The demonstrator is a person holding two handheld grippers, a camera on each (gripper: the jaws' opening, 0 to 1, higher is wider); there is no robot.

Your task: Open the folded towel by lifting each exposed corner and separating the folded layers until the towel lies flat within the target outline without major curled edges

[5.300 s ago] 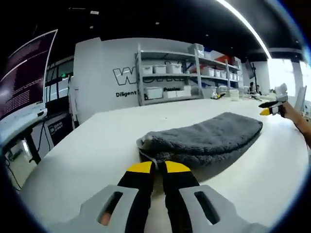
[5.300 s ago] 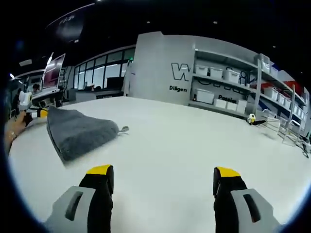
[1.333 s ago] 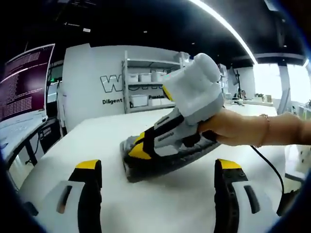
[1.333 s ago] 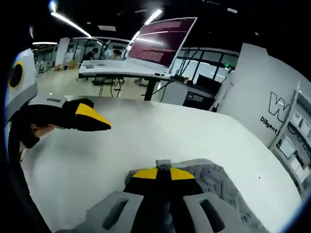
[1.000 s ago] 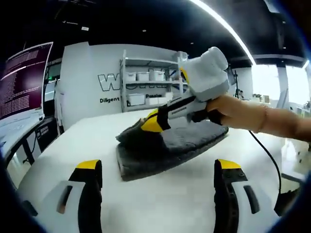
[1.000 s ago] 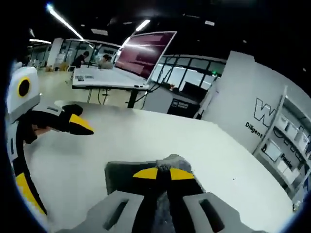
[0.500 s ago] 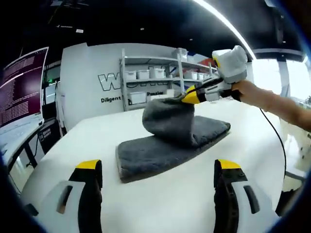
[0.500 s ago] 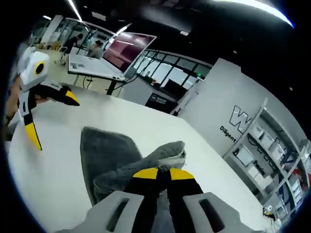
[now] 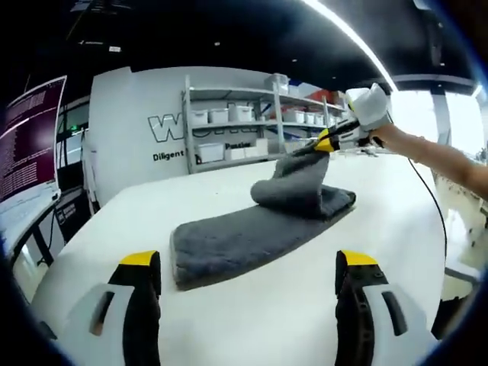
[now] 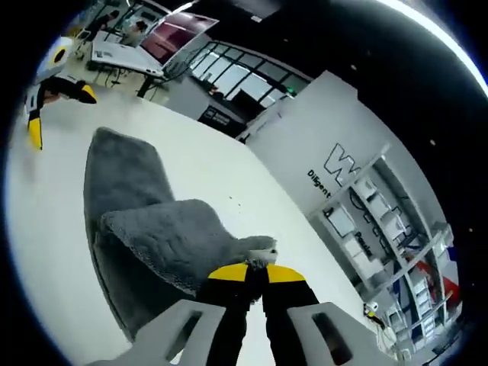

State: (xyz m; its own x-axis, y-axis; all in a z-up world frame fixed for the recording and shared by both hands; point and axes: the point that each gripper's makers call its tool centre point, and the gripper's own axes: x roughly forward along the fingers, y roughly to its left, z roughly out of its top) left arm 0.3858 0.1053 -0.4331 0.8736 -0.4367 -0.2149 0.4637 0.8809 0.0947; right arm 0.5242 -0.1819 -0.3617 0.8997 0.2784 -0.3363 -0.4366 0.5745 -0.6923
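A grey towel (image 9: 236, 232) lies lengthwise on the white table (image 9: 252, 313). Its top layer (image 9: 299, 183) is peeled back and curls up toward the far end. The right gripper (image 9: 323, 144), held by a hand, is shut on that layer's corner high above the table. In the right gripper view the towel (image 10: 126, 191) stretches away below, with the lifted fold (image 10: 179, 236) rising to my shut right gripper (image 10: 255, 269). My left gripper (image 9: 244, 263) stands open just short of the towel's near end, nothing between its fingers; it also appears small at far left (image 10: 53, 103).
Shelving with white bins (image 9: 236, 130) lines the wall beyond the table. A large screen (image 9: 27, 137) and desk stand to the left. A cable (image 9: 427, 206) hangs from the right gripper. The table (image 10: 229, 183) has free room around the towel.
The right gripper has carried the towel's top layer further toward the far end, uncovering more of the lower layer. The left gripper has stayed open and still.
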